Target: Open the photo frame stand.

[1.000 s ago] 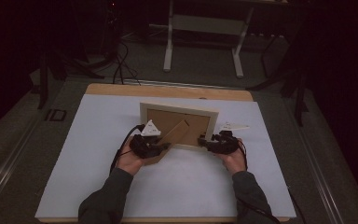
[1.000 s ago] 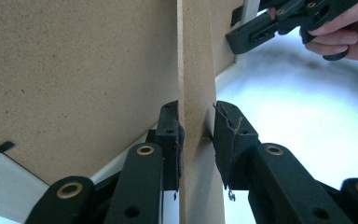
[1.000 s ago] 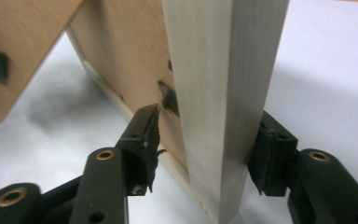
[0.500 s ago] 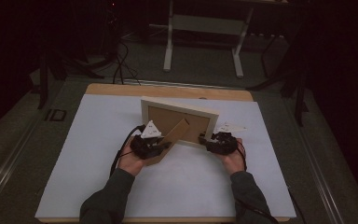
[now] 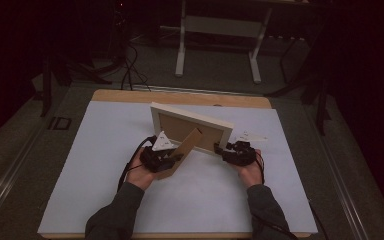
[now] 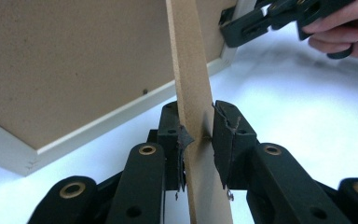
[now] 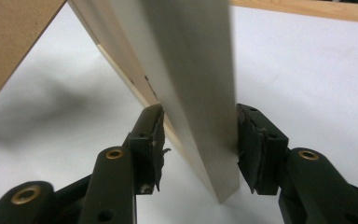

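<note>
One camera looks down from overhead; two ride the grippers, close up, sharing the picture frame (image 5: 192, 129).

Both forearms reach in from the near edge; left gripper (image 5: 172, 159) and right gripper (image 5: 226, 151) each clamped, level.

the picture frame (image 5: 192, 126) faces away, so its front and whatever it displays are hidden in the high view. in the left gripper view the frame's backing board (image 6: 65, 60) runs off the top and left edges, and the brown stand (image 6: 196, 116) is cut off above and below. in the right gripper view the frame's edge (image 7: 191, 70) is blurred; the right pad (image 7: 254, 144) perhaps touches it.
</note>
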The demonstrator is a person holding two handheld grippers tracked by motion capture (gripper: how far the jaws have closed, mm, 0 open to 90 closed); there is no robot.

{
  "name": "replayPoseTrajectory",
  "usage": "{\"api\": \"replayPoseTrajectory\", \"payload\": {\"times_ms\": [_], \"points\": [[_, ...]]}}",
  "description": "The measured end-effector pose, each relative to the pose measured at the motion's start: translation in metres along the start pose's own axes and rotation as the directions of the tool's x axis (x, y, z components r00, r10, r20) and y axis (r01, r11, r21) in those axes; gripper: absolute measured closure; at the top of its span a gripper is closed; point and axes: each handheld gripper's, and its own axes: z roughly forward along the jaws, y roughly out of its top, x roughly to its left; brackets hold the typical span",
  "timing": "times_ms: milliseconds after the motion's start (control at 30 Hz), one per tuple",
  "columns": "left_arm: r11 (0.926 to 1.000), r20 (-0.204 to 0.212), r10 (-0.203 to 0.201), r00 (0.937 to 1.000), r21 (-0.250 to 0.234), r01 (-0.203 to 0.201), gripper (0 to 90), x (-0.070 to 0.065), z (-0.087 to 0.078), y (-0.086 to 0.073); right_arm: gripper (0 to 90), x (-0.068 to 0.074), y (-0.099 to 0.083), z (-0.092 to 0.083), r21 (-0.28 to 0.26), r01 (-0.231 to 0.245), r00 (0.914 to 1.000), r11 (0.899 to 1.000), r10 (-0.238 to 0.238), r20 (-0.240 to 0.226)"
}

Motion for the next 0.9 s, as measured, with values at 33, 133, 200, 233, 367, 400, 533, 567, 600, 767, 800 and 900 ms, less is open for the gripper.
{"api": "replayPoseTrajectory", "payload": {"times_ms": [33, 133, 200, 233, 367, 400, 533, 567, 600, 767, 800, 900], "points": [[1.0000, -0.004, 0.004, 1.0000, 0.003, -0.004, 74.5, -0.001, 0.000, -0.001, 53.7, 0.000, -0.001, -0.001, -0.001, -0.007, 1.0000, 1.000, 0.007, -0.001], [1.0000, -0.006, 0.003, 1.0000, 0.000, -0.003, 74.9, -0.002, -0.001, -0.003, 52.2, -0.001, -0.006, -0.005, -0.009, -0.016, 0.9999, 1.000, 0.015, -0.003], [1.0000, -0.006, 0.008, 0.9999, 0.005, -0.008, 75.3, -0.003, -0.001, -0.004, 51.8, 0.000, -0.008, -0.007, -0.011, -0.016, 0.9999, 1.000, 0.016, 0.002], [1.0000, -0.007, 0.007, 1.0000, 0.003, -0.007, 75.5, -0.003, -0.002, -0.004, 52.1, 0.000, -0.010, -0.008, -0.009, -0.015, 0.9999, 1.000, 0.015, 0.000], [0.9999, -0.010, 0.010, 0.9999, -0.002, -0.010, 75.8, -0.004, -0.002, -0.005, 52.3, 0.002, -0.015, -0.014, -0.005, -0.011, 0.9999, 1.000, 0.011, -0.008], [0.9999, -0.011, 0.010, 0.9999, -0.004, -0.010, 75.8, -0.005, -0.002, -0.006, 52.5, 0.002, -0.016, -0.015, -0.003, -0.010, 0.9999, 1.000, 0.010, -0.009], [0.9999, -0.028, 0.016, 0.9995, -0.004, -0.016, 75.7, -0.007, -0.002, -0.008, 54.1, 0.004, -0.018, -0.018, 0.000, -0.008, 0.9999, 1.000, 0.008, -0.012], [0.9999, -0.033, 0.013, 0.9994, -0.010, -0.014, 75.7, -0.007, -0.001, -0.008, 54.3, 0.005, -0.018, -0.019, -0.001, -0.006, 0.9999, 1.000, 0.006, -0.012], [0.9998, -0.036, 0.013, 0.9993, -0.013, -0.013, 75.7, -0.008, -0.001, -0.009, 54.4, 0.006, -0.018, -0.019, 0.002, -0.006, 0.9999, 1.000, 0.006, -0.012], [0.9997, -0.052, 0.016, 0.9985, -0.018, -0.017, 75.7, -0.011, -0.001, -0.015, 54.7, 0.008, -0.018, -0.021, 0.006, 0.000, 1.0000, 1.000, 0.000, -0.003], [0.9997, -0.060, 0.018, 0.9981, -0.016, -0.019, 75.8, -0.012, 0.000, -0.017, 54.6, 0.008, -0.018, -0.022, 0.004, -0.010, 1.0000, 1.000, 0.010, 0.002], [0.9996, -0.069, 0.026, 0.9972, -0.006, -0.026, 75.8, -0.012, 0.000, -0.018, 54.6, 0.008, -0.018, -0.023, 0.003, -0.011, 0.9999, 1.000, 0.011, 0.004]]}}
